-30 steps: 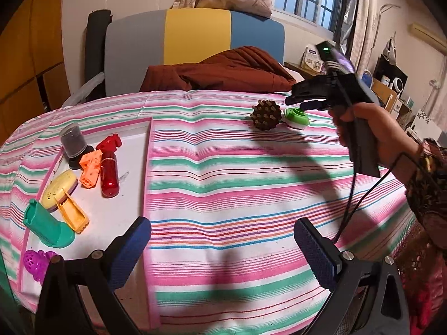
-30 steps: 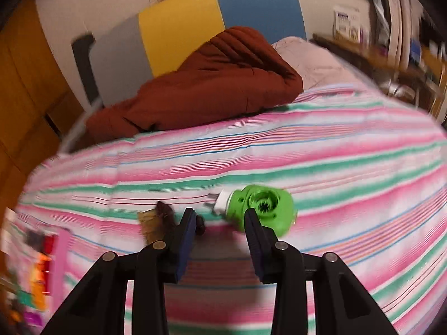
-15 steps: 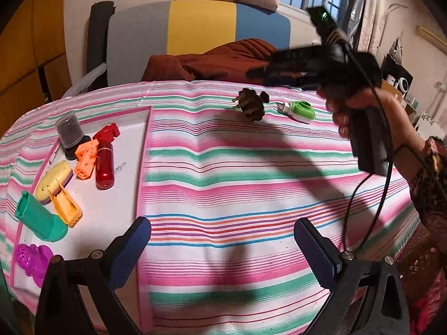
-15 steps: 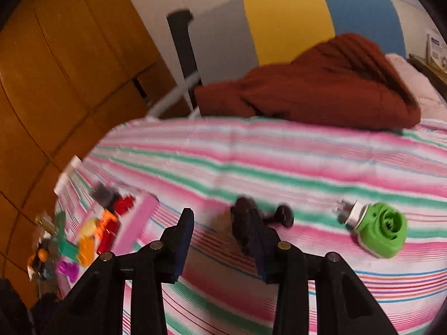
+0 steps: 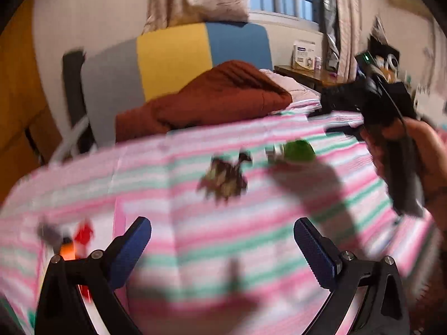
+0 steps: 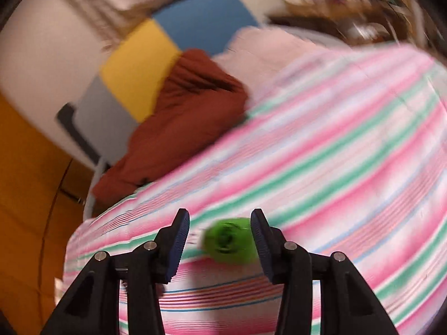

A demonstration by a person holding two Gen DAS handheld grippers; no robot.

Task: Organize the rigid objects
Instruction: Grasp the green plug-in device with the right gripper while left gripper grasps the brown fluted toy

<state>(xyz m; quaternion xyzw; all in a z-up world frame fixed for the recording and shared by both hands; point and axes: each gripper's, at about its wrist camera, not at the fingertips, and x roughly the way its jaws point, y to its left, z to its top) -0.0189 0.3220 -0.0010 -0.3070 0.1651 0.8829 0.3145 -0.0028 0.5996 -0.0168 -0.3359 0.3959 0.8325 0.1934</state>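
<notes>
We have the right gripper (image 6: 220, 238) spread, jaws just opened, straddling the green plug-in device (image 6: 230, 240) for pickup; left gripper (image 5: 222, 241) empty, released.

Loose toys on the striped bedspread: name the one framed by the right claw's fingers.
The round green plastic toy, seen between the open right claw. The spiky brown pinecone-like toy lies apart, beside it.
</notes>
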